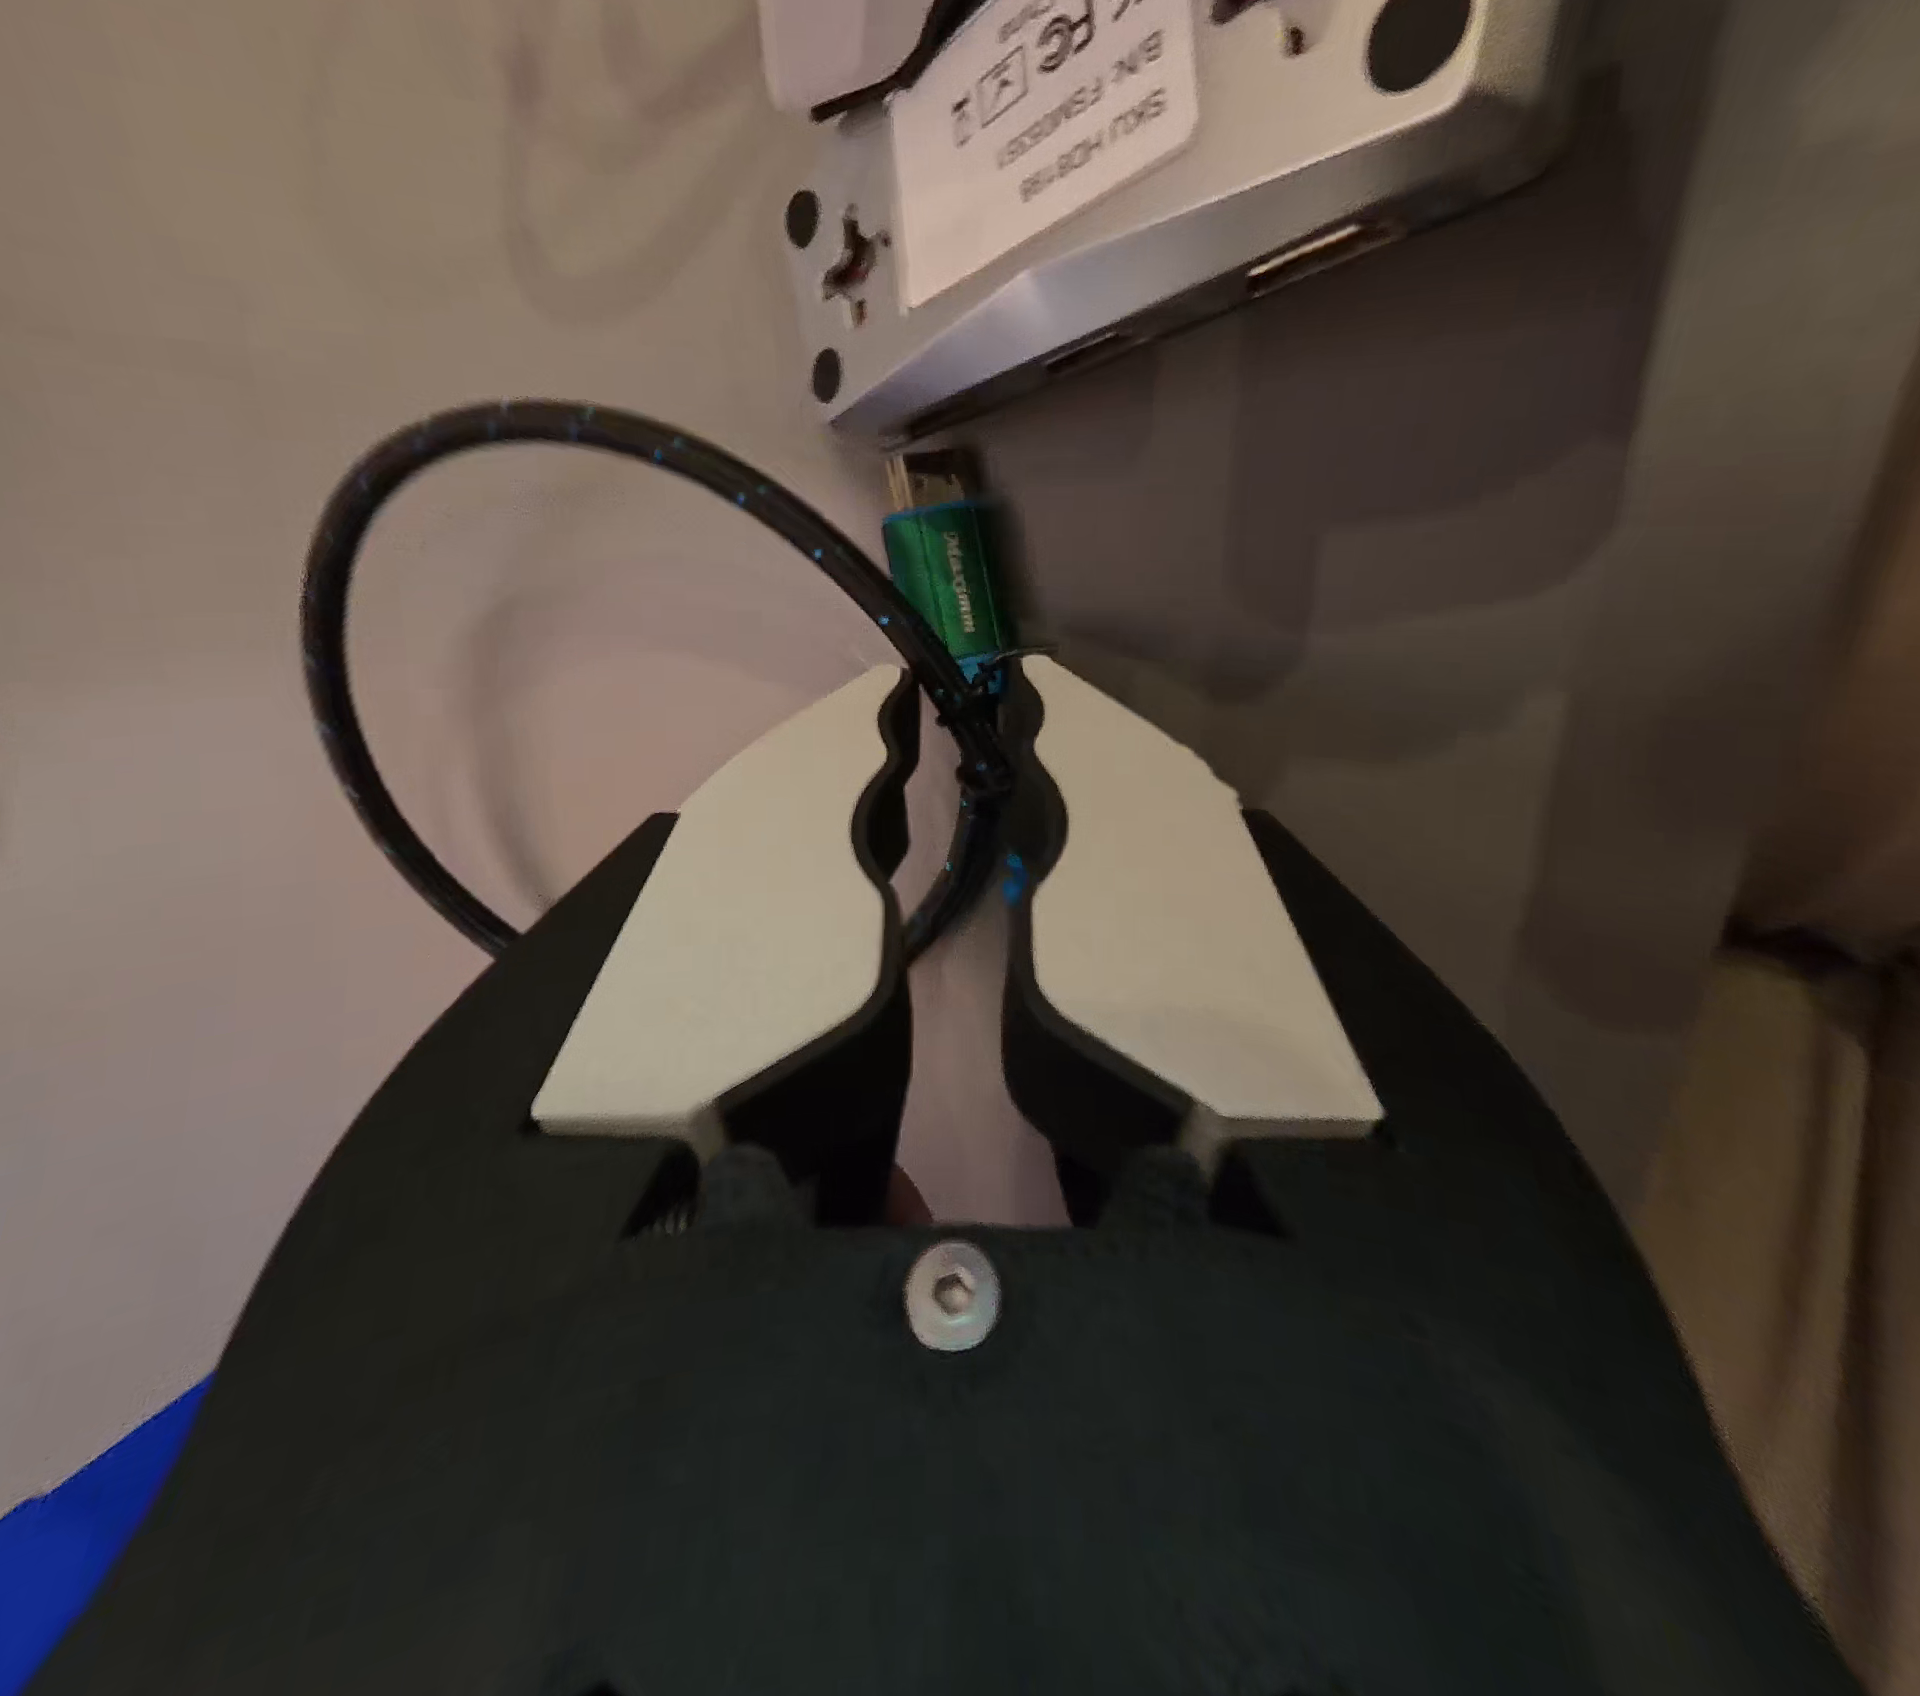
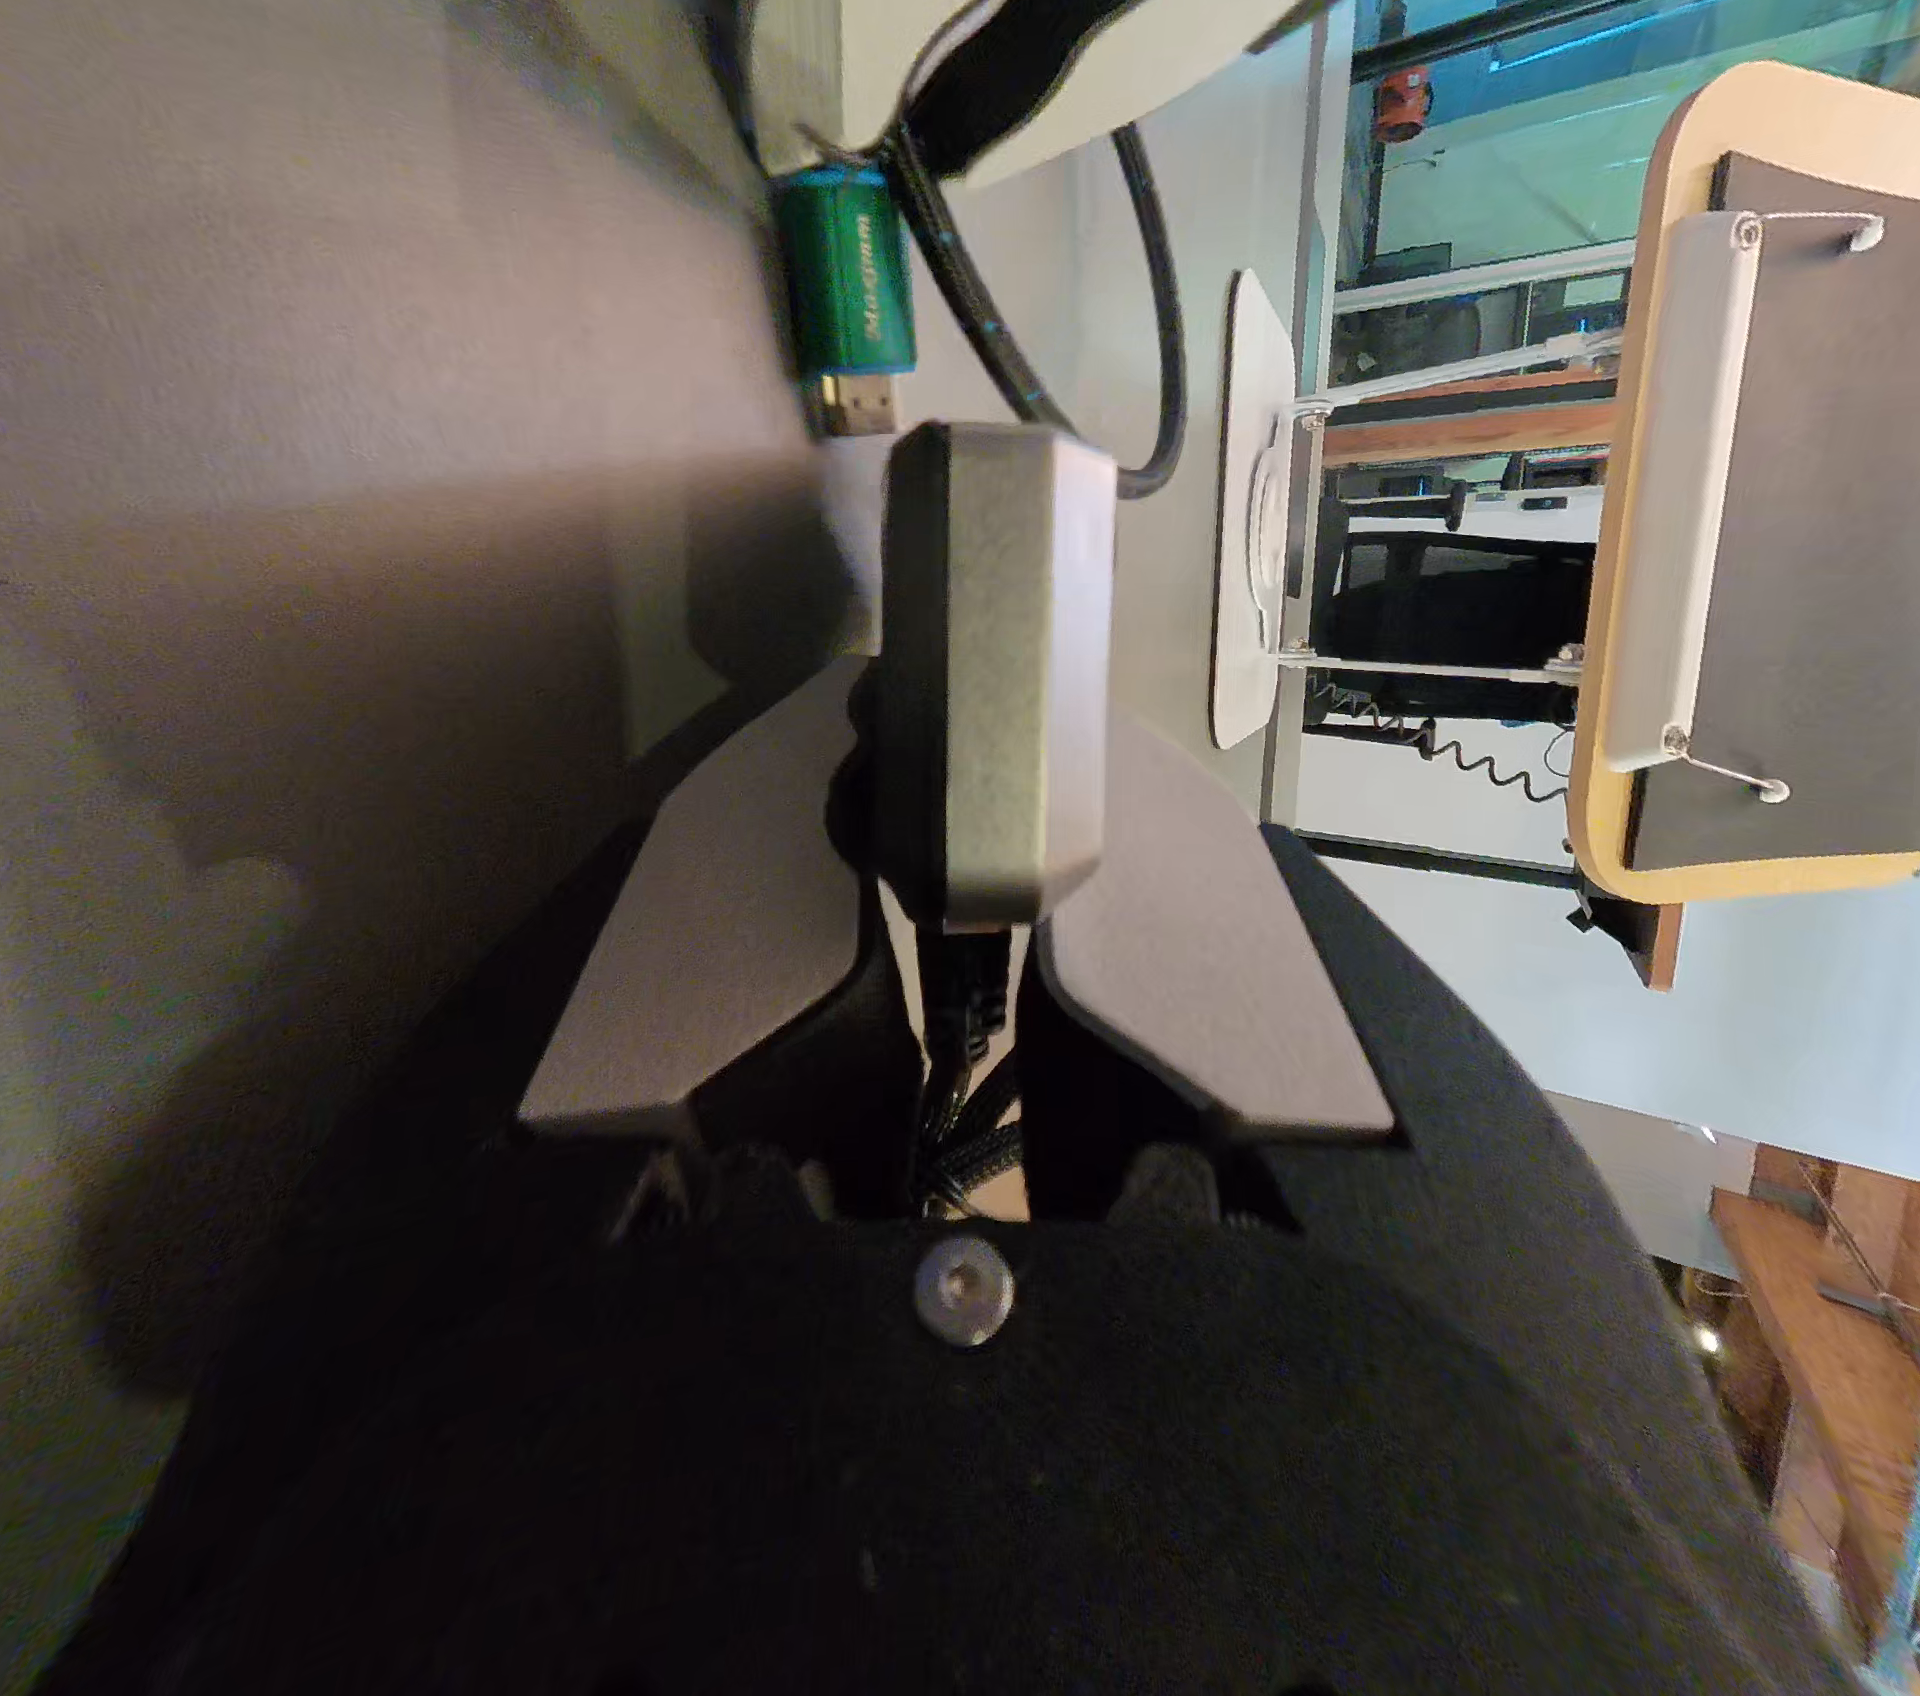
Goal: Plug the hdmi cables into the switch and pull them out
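- Table [image 1: 312,192]: pale wood-grain surface under everything in the left wrist view.
- Switch [image 1: 1195,119]: a silver metal box, seen underside up with a white label [image 1: 1049,77]. The right gripper [image 2: 966,773] is clamped across its body, one finger on each broad face. It looks rigid and smooth-sided, so likely to slip unless held across the flats as it is.
- Braided cable [image 1: 436,524]: black with blue flecks, looping left of the plug. It appears stiff enough to spring and tug the plug sideways.
- Left gripper [image 1: 971,711]: closed on the cable at the strain relief just behind the plug, where a cable tie sits.
- HDMI plug [image 1: 940,581]: green metal shell, its metal tip at or just short of the end port on the switch's edge; whether it has entered cannot be told. A hold on the hard shell would steer it better than one on the cable. The tip is thin and would bind if tilted.
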`<state>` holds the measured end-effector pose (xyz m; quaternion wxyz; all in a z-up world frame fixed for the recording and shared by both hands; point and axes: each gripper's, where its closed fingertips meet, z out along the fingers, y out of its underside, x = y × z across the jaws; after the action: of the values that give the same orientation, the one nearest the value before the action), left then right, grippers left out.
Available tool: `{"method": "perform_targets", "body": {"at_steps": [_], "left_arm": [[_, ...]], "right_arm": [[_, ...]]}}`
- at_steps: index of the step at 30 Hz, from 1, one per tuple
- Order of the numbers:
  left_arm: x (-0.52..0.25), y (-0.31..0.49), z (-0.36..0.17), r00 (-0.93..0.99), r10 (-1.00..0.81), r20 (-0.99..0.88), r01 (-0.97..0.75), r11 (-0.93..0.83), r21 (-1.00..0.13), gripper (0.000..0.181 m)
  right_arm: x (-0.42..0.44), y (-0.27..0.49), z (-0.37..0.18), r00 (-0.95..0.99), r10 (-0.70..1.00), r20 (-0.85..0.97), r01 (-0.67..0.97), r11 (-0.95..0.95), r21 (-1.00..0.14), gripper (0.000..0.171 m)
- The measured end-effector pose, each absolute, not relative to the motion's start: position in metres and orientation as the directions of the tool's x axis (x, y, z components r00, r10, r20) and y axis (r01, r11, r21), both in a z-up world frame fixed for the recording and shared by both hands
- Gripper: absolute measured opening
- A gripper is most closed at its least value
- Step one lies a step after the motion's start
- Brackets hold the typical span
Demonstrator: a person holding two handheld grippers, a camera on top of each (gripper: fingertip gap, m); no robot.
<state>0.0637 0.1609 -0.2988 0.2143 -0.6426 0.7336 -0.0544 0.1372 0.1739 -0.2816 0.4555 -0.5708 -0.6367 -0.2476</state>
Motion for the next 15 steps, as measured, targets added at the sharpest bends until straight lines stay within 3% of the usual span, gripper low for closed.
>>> {"method": "perform_targets", "body": {"at_steps": [9,15], "left_arm": [[0.074,0.140,-0.260,0.000,-0.988,0.157,-0.820,-0.090,-0.565,0.011],[0.075,0.132,-0.245,-0.008,-0.953,0.303,-0.792,-0.179,-0.584,0.010]], "right_arm": [[0.143,0.182,-0.269,0.122,0.471,0.874,0.935,0.241,-0.261,0.023],[0.141,0.185,-0.264,0.154,0.460,0.874,0.925,0.245,-0.291,0.023]]}}
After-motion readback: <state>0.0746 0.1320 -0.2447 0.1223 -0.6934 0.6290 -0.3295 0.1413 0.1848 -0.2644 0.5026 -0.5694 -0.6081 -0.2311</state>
